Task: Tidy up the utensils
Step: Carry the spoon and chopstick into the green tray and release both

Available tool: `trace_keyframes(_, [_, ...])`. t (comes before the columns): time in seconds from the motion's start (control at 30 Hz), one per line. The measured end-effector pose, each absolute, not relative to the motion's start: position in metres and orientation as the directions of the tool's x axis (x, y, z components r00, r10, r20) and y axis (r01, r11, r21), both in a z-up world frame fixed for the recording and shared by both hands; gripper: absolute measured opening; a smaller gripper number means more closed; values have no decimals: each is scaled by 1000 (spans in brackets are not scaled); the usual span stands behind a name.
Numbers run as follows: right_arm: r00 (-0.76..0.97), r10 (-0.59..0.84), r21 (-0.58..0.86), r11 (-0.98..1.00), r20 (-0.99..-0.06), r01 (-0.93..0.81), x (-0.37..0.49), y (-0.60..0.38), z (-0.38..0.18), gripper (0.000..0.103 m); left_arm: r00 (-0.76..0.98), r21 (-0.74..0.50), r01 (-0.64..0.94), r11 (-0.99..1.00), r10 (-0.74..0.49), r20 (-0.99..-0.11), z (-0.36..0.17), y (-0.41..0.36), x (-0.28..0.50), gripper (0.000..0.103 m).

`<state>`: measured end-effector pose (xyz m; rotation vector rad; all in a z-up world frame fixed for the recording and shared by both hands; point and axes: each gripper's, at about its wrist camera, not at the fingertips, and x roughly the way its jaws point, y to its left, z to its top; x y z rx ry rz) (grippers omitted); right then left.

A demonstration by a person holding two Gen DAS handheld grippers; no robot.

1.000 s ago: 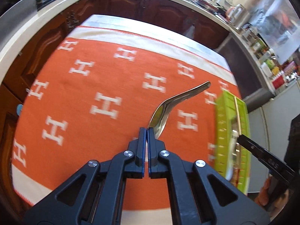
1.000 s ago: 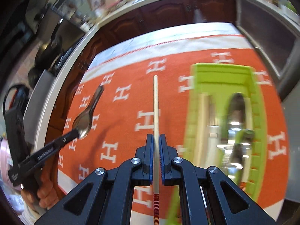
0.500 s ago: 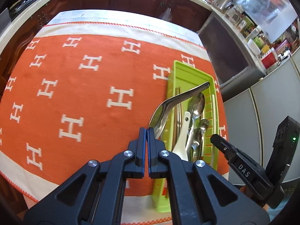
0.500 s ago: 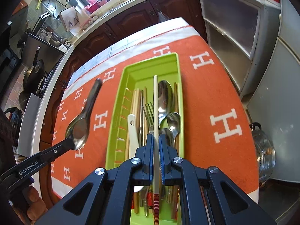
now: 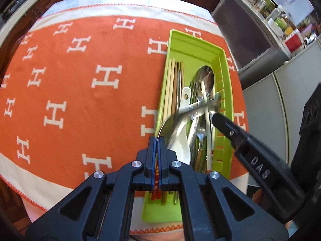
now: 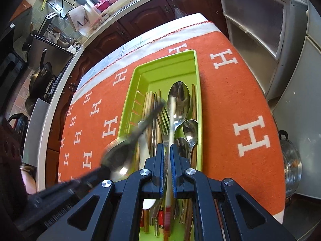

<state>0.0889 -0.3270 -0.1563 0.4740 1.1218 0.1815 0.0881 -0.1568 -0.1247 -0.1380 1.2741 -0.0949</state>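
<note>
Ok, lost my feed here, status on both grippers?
Left gripper shut on spoon, right gripper shut on chopstick. Both over tray. Tray crowded.

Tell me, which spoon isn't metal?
The white spoon in the green tray, with a hole in its handle; the other spoons are shiny steel.

The tray (image 6: 197, 92) lies on the cloth (image 6: 236, 104) covering the table. In the tray, chopsticks (image 6: 149, 108) lie left, forks (image 6: 163, 120) in the middle, spoons (image 6: 180, 100) right.
</note>
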Motion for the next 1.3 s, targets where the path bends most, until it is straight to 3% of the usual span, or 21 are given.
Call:
trace_keyframes(0.53, [420, 384, 458, 884, -822, 89, 78, -321, -159, 7, 289, -107, 105, 989, -134, -948, -111, -150, 63, 0])
trace_keyframes(0.7, [395, 358, 414, 908, -846, 63, 66, -312, -160, 24, 317, -109, 89, 990, -132, -939, -102, -136, 59, 0])
trace_keyframes(0.87, [378, 327, 364, 931, -866, 27, 54, -299, -162, 25, 333, -111, 65, 992, -127, -935, -100, -121, 60, 0])
trace_keyframes(1.03, [396, 290, 329, 944, -871, 31, 52, -295, -162, 3, 331, -121, 43, 992, -129, -935, -103, -109, 62, 0])
trace_keyframes(1.3, [440, 272, 322, 946, -856, 43, 83, -289, -147, 1, 374, -93, 6, 996, -88, -923, -101, -89, 63, 0])
